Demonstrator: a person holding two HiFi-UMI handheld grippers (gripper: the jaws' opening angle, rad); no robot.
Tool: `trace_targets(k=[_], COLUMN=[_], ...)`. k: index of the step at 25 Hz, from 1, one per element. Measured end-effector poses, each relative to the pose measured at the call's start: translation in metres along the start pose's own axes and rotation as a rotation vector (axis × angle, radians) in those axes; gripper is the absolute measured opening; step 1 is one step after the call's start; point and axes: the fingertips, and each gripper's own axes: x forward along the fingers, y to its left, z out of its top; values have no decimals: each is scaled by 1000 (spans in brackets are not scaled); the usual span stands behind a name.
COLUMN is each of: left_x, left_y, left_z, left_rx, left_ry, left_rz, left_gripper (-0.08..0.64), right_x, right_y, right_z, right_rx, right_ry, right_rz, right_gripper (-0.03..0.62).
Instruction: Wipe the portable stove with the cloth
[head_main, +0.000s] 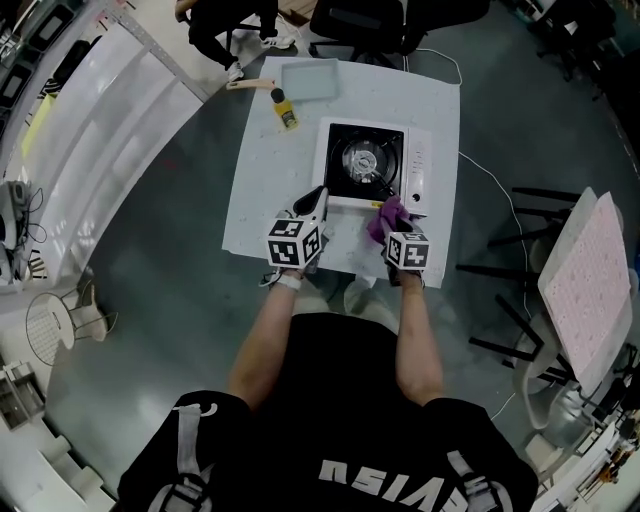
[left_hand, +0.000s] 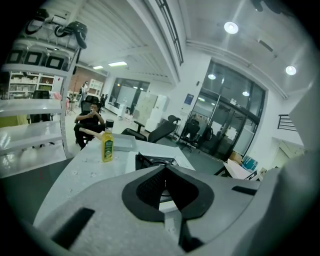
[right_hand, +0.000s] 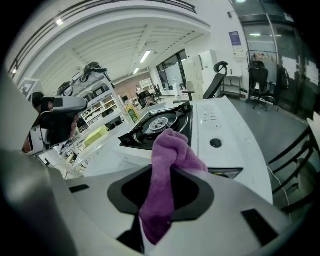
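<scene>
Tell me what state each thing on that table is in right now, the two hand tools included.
portable stove: flat on the table, no flame visible.
right gripper: jaws shut on the cloth.
cloth: bunched, sticking out past the jaws.
left gripper: jaws together, empty.
bottle: upright, capped.
tray: flat, looks empty.
</scene>
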Motion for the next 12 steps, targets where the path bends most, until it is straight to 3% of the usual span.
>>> trace_targets(k=[12], left_x=[-29], left_y=[68], left_z=[17], left_rx=[-17], left_ry=[-7], left_rz=[0], left_gripper=[9], right_x=[39], right_y=[85], right_z=[3], right_rx=[-49], right_ry=[41], right_rz=[38], right_gripper=[103])
